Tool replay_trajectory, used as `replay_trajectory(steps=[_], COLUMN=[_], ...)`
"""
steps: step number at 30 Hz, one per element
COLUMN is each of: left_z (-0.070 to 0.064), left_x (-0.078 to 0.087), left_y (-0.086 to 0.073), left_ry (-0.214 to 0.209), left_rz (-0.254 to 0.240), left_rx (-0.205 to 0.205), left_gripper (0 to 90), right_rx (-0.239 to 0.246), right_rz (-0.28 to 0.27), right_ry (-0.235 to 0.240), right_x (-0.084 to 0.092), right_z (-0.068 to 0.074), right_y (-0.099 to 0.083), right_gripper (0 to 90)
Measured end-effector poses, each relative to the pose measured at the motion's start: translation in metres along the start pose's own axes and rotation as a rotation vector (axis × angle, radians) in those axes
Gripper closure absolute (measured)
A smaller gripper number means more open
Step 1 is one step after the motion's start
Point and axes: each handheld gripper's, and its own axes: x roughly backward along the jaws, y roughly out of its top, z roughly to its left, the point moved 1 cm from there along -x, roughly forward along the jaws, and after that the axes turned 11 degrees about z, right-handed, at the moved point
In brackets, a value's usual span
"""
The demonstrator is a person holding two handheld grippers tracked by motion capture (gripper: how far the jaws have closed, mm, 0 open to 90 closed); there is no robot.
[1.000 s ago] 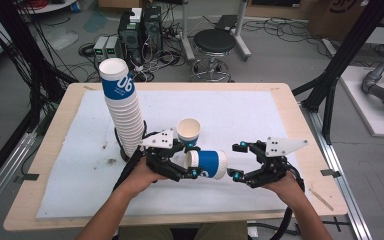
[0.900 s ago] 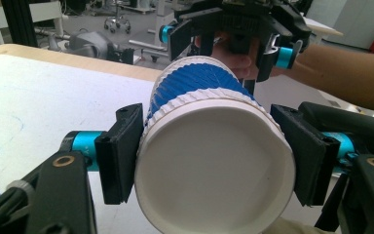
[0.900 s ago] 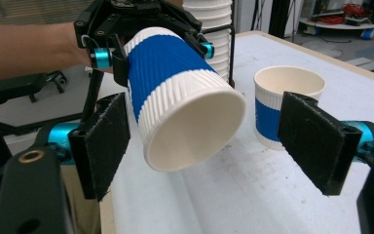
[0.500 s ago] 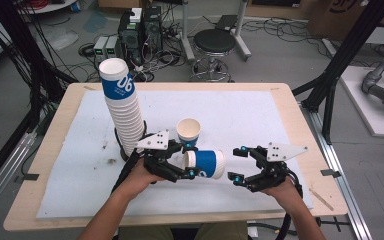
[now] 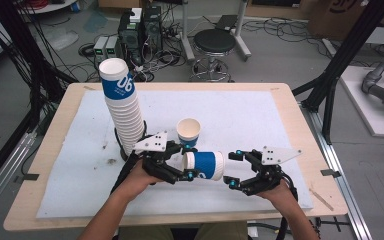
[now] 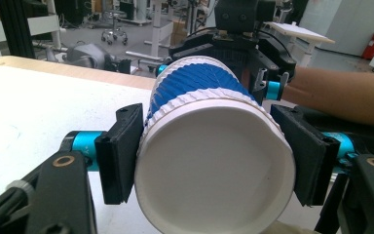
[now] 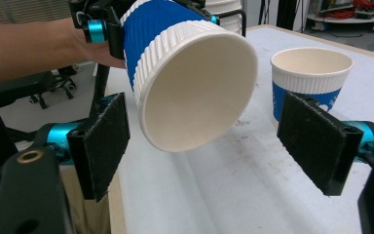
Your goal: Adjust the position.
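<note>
The left hand-held gripper (image 5: pixel 186 161) is clamped on a blue-and-white paper cup (image 5: pixel 205 165), its black pads pressing the ribbed sides near the base. The cup lies on its side in the air above the white-covered worktop (image 5: pixel 240 115), open mouth turned towards the right hand-held gripper (image 5: pixel 232 169). That hand-held gripper sits just beside the cup's mouth with its jaws spread wide, gripping nothing. Just behind the held cup stands a second upright cup (image 5: pixel 188 131); a tall stack of cups (image 5: pixel 122 110) rises to its left.
</note>
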Motion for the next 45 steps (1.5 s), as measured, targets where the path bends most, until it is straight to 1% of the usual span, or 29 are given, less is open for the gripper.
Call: replay_trajectory(steps=[3, 6, 7, 11, 15, 16, 18, 21, 26, 27, 29, 30, 35, 39, 42, 44, 45], left_z=[-0.001, -0.002, -0.002, -0.002, -0.003, -0.003, -0.003, -0.004, -0.005, -0.005, -0.005, -0.005, -0.005, -0.005, -0.006, -0.007, -0.008], left_x=[-0.001, 0.000, 0.000, -0.001, -0.002, -0.002, -0.003, -0.006, -0.009, -0.009, -0.008, -0.008, -0.007, -0.007, -0.007, -0.008, -0.009], left_y=[0.000, 0.000, 0.000, 0.001, 0.002, 0.002, 0.002, 0.002, 0.002, 0.002, 0.001, 0.001, -0.001, -0.001, -0.001, -0.001, -0.001], left_ry=[0.003, 0.001, 0.000, -0.010, -0.026, -0.030, -0.041, -0.067, -0.094, -0.096, -0.101, -0.103, -0.103, -0.099, -0.085, -0.069, -0.053], left_rz=[-0.002, 0.009, 0.002, -0.007, -0.020, -0.023, -0.026, -0.032, -0.031, -0.032, -0.040, -0.044, -0.057, -0.054, -0.038, -0.022, -0.008], left_rx=[0.001, -0.003, -0.003, -0.001, 0.004, 0.005, 0.004, 0.007, 0.002, 0.001, 0.002, 0.001, 0.001, -0.008, -0.004, 0.003, 0.007], left_gripper=[31.0, 31.0, 31.0, 31.0, 31.1, 31.1, 31.2, 31.2, 31.3, 31.3, 31.5, 31.5, 32.3, 32.4, 32.2, 31.8, 30.7], right_rx=[0.001, -0.005, -0.008, 0.002, -0.007, -0.005, -0.012, -0.006, 0.012, 0.016, 0.030, 0.034, 0.051, 0.063, 0.071, 0.073, 0.074], right_rz=[-0.002, -0.002, 0.000, 0.002, 0.004, 0.003, 0.003, 0.000, -0.019, -0.022, -0.028, -0.033, -0.036, -0.033, -0.027, -0.019, -0.016], right_ry=[0.004, 0.011, 0.019, 0.026, 0.045, 0.042, 0.061, 0.084, 0.131, 0.132, 0.144, 0.144, 0.145, 0.138, 0.134, 0.132, 0.133], right_x=[-0.002, -0.003, -0.004, -0.008, -0.012, -0.013, -0.015, -0.019, -0.022, -0.022, -0.021, -0.020, -0.019, -0.018, -0.018, -0.017, -0.017], right_z=[0.000, 0.000, 0.000, 0.000, 0.001, 0.000, 0.001, 0.001, 0.002, 0.002, 0.002, 0.003, 0.003, 0.003, 0.003, 0.003, 0.003], right_y=[0.000, 0.000, 0.001, 0.001, 0.002, 0.002, 0.002, 0.002, 0.004, 0.004, 0.005, 0.004, 0.004, 0.006, 0.006, 0.006, 0.006], right_gripper=[19.9, 19.9, 19.9, 19.9, 19.9, 19.9, 19.7, 15.8, 15.9, 16.1, 21.5, 22.3, 27.4, 30.1, 31.5, 32.0, 32.9])
